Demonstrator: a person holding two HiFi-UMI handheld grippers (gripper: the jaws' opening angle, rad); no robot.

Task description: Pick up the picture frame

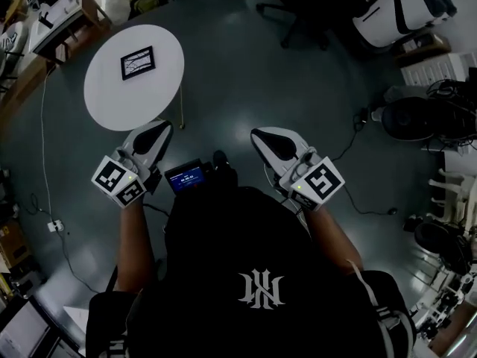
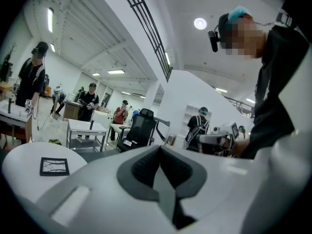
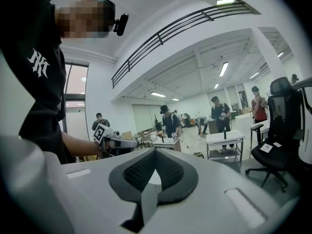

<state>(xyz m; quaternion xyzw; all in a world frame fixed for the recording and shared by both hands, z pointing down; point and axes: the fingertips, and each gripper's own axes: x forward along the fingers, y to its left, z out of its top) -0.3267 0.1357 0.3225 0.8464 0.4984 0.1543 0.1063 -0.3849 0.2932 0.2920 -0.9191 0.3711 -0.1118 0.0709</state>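
A small black picture frame (image 1: 138,63) lies flat on a round white table (image 1: 112,95) at the upper left of the head view. The left gripper view catches the picture frame (image 2: 54,166) on the table (image 2: 24,162) at its lower left. My left gripper (image 1: 162,131) hangs over the floor just off the table's near edge, jaws shut and empty, well short of the frame. My right gripper (image 1: 262,136) floats further right over bare floor, also shut with nothing in it. In each gripper view the dark pads (image 2: 158,172) (image 3: 153,172) meet.
Dark grey floor surrounds the table. A black office chair (image 1: 298,13) stands at the top, a white and black chair (image 1: 399,10) at top right. Cables and equipment (image 1: 425,118) line the right side, a bench (image 1: 52,28) the upper left. Several people stand about the room.
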